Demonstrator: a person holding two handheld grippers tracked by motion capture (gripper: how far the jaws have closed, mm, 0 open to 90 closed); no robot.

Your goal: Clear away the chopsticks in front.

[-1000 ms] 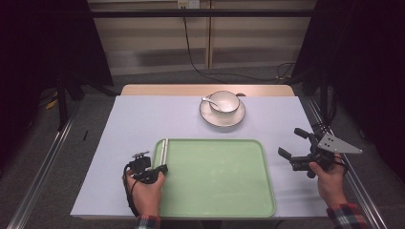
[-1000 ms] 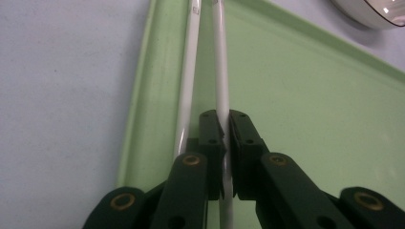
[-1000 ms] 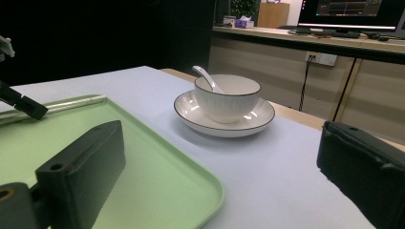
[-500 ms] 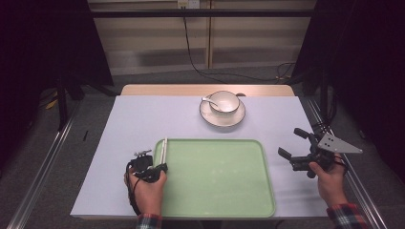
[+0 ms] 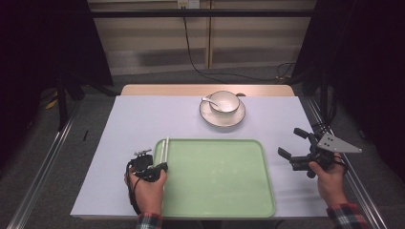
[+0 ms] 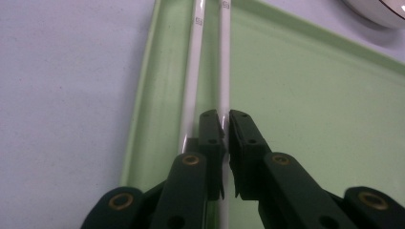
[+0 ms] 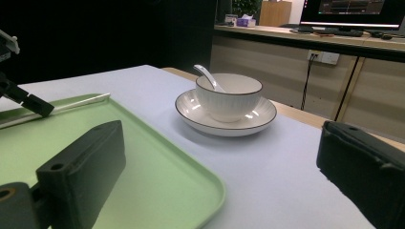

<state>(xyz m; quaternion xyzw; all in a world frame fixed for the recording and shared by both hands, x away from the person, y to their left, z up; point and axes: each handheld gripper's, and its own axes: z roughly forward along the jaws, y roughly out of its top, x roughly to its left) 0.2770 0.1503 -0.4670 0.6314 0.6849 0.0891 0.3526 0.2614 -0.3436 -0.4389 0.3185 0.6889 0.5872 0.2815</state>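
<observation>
Chopsticks point(image 6: 224, 71) lie along the tray's point(image 6: 310, 109) left edge — left hand-held gripper point(image 6: 226, 125) pinching one stick; right hand-held gripper point(image 5: 292, 144) spread, idle. Next: lift level, keeping it clamped.

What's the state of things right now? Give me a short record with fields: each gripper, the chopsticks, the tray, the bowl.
left gripper: shut on one chopstick, at the tray's left edge
right gripper: open, holding nothing, beside the tray's right edge
chopsticks: two white ones, side by side along the tray's left rim
tray: green, otherwise bare
bowl: white, on a plate beyond the tray, spoon inside
</observation>
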